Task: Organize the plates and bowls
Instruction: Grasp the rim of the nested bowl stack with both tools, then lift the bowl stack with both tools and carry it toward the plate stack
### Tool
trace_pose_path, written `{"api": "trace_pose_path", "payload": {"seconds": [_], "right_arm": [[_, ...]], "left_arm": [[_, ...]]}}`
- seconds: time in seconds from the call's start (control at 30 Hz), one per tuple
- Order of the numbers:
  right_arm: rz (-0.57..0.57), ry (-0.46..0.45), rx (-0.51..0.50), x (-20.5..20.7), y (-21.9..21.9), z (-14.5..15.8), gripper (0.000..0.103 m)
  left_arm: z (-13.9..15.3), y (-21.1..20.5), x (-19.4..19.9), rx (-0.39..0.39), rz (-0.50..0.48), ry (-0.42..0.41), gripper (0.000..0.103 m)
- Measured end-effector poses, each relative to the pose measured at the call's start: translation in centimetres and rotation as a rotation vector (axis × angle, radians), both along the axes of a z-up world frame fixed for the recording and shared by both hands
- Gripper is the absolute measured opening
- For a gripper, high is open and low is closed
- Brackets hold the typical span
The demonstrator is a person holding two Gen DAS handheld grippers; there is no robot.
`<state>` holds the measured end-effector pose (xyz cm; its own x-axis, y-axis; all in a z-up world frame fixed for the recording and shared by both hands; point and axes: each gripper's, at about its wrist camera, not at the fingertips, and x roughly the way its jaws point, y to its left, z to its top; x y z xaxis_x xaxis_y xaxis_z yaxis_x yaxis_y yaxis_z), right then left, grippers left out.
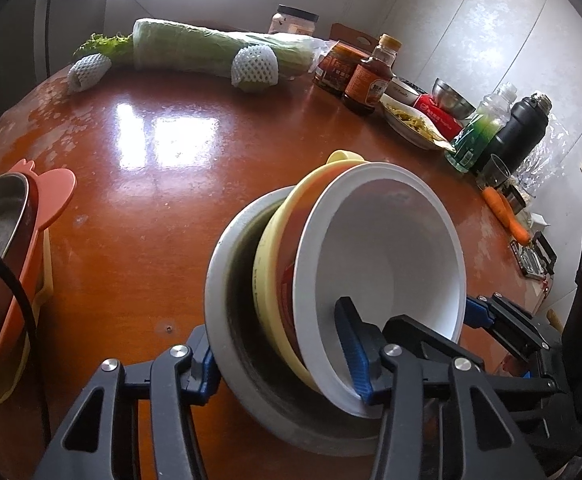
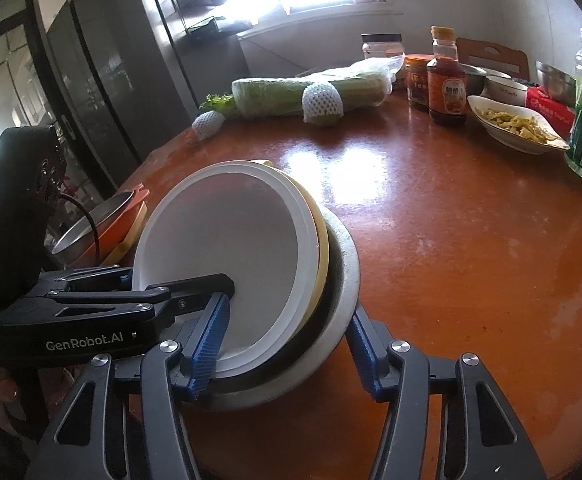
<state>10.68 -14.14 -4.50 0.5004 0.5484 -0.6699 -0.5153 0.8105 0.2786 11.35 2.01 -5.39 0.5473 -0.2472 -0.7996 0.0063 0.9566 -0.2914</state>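
On the orange-brown table (image 1: pixel 139 216) a white bowl (image 1: pixel 375 264) leans inside a yellow bowl (image 1: pixel 275 276), both nested in a grey bowl (image 1: pixel 227 280). The left gripper (image 1: pixel 281 354) straddles the stack, one blue pad inside the white bowl, one outside the grey rim; the right gripper (image 2: pixel 287 346) brackets it likewise (whether either pad actually presses, I cannot tell). An orange dish (image 1: pixel 31 232) sits at the table's left edge.

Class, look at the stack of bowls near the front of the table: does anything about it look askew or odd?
Yes. The white bowl and the yellow bowl under it stand steeply tilted, almost on edge, inside the grey bowl rather than nested flat. Both tools straddle the stack's rims, left and right.
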Motion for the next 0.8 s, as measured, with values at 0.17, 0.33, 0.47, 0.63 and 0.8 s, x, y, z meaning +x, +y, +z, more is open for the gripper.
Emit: {"api": "trace_pose_path", "payload": {"seconds": [0.17,0.33,0.47,0.63,0.8], "right_arm": [[0.003,-0.005,0.0,-0.2,0.0,0.2,0.06],[0.005,-0.024,0.004,-0.7,0.2,0.9,0.06],[0.009,-0.039,0.005,-1.2,0.4,1.4,0.06],[0.014,-0.062,0.006,-1.9,0.7,2.3,0.06],[0.023,-0.083,0.002,-2.4,1.4,3.1,0.06]], "left_arm": [[0.4,0.2,-0.5,-0.005,0.001,-0.006,0.05],[1.1,0.4,-1.1,-0.005,0.005,-0.023,0.05],[1.7,0.5,-1.6,-0.001,0.006,-0.037,0.05],[2.6,0.8,-2.2,0.002,0.01,-0.057,0.05],[3.4,1.5,-2.9,0.001,0.017,-0.076,0.051]]}}
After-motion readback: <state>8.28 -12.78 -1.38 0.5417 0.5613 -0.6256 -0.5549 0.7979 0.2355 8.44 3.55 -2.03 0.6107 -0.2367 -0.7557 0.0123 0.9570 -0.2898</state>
